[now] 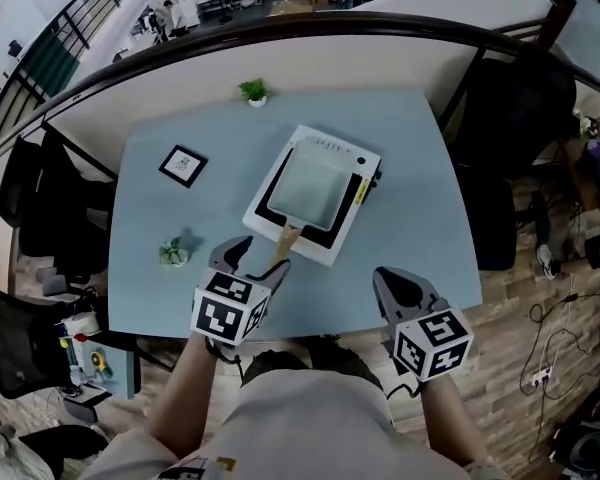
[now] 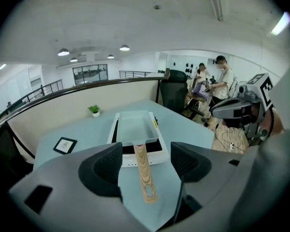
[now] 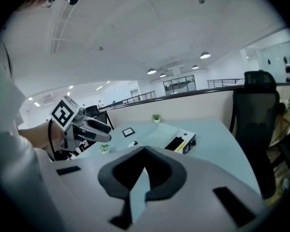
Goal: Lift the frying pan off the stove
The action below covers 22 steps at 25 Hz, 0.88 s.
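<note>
The frying pan [image 1: 313, 188] is a square, shallow, pale one and it sits on the white stove [image 1: 270, 226], a little right of the middle of the blue surface [image 1: 150, 208]. Its wooden handle [image 1: 289, 237] points to the near side, goes over the near edge of the stove and ends above the surface. The pan looks empty, as far as I can see.

The left gripper [image 1: 261, 258] is just at the near end of this handle. In the left gripper view its jaws stand wide apart and the handle end lies between them, but neither jaw touches it. The right gripper [image 1: 395, 286] hangs at the near right, well apart from the stove. Its jaws are together at the tips and there is nothing between them.

I judge the pan as stiff and not fragile, probably of thin metal, so not very heavy. All its weight is far from the handle, so it will want to tip down at the far side when it is lifted by one gripper only. The handle is flat and narrow, and wood is less slippery than metal, so it is the good place to take hold. It is better to close further along it, nearer to the pan, than on the very end, where there is a hole and the lever is longest
</note>
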{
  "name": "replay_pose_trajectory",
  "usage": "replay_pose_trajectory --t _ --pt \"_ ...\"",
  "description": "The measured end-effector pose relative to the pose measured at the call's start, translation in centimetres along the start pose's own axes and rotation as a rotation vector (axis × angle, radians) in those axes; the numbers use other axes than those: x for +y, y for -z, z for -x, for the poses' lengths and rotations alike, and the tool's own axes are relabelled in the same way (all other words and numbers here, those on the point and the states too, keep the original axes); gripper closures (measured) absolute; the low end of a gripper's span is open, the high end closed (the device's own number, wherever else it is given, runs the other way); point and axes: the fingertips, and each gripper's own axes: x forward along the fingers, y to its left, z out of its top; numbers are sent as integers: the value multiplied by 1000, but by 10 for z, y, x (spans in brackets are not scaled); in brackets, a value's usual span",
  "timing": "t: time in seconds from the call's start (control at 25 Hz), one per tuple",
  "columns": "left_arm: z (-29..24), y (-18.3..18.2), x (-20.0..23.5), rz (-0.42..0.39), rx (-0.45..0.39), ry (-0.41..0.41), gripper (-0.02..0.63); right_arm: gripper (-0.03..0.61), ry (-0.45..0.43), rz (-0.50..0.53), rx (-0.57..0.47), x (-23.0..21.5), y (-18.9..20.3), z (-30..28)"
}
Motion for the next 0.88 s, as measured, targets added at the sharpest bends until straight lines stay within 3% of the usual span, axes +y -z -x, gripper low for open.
replay_pose_trajectory --t 0.28,0.88 --pt "-52 17 10 -78 165 -59 275 575 -75 10 90 -26 23 -33" --pt "-116 63 15 -30 358 23 265 575 -94 -51 162 -48 51 -78"
